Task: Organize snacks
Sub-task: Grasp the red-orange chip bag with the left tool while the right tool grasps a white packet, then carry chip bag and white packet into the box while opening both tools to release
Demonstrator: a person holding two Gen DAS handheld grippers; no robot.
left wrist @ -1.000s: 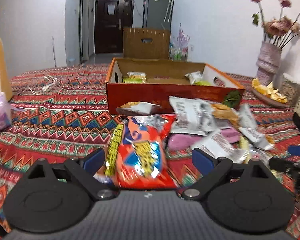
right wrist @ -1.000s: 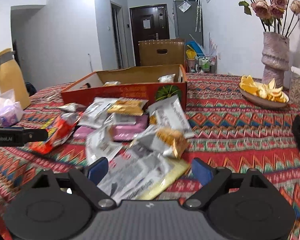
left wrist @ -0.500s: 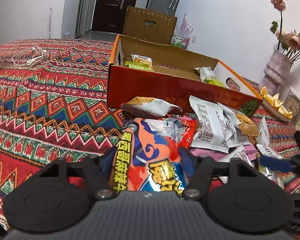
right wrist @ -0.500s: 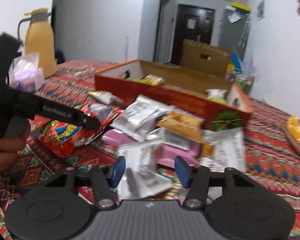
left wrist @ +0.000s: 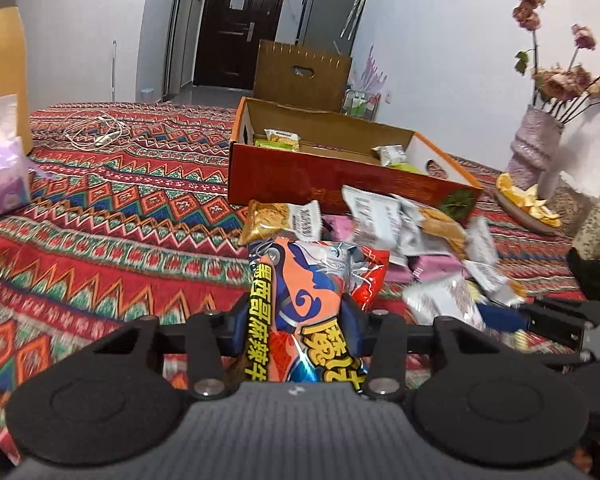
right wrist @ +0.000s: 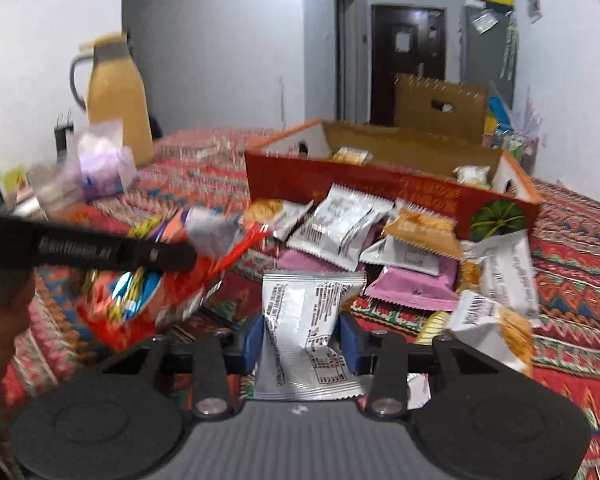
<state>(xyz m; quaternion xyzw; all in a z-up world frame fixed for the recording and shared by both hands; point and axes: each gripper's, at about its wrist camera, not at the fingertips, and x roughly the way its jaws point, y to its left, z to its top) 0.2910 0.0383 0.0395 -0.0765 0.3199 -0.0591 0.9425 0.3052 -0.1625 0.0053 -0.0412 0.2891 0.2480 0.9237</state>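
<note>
Gripping one packet apiece, the left gripper has just closed on the red snack bag at lower centre, the right gripper on a silver packet. Few snacks lie in the cardboard box at centre frame; most of the loose pile before it remains unsorted.

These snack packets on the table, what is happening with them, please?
A person is sorting snacks with a tool in each hand. The left tool has just closed on a red and orange snack bag; the right tool has just closed on a silver packet. More packets lie before the open cardboard box, which holds a few.
</note>
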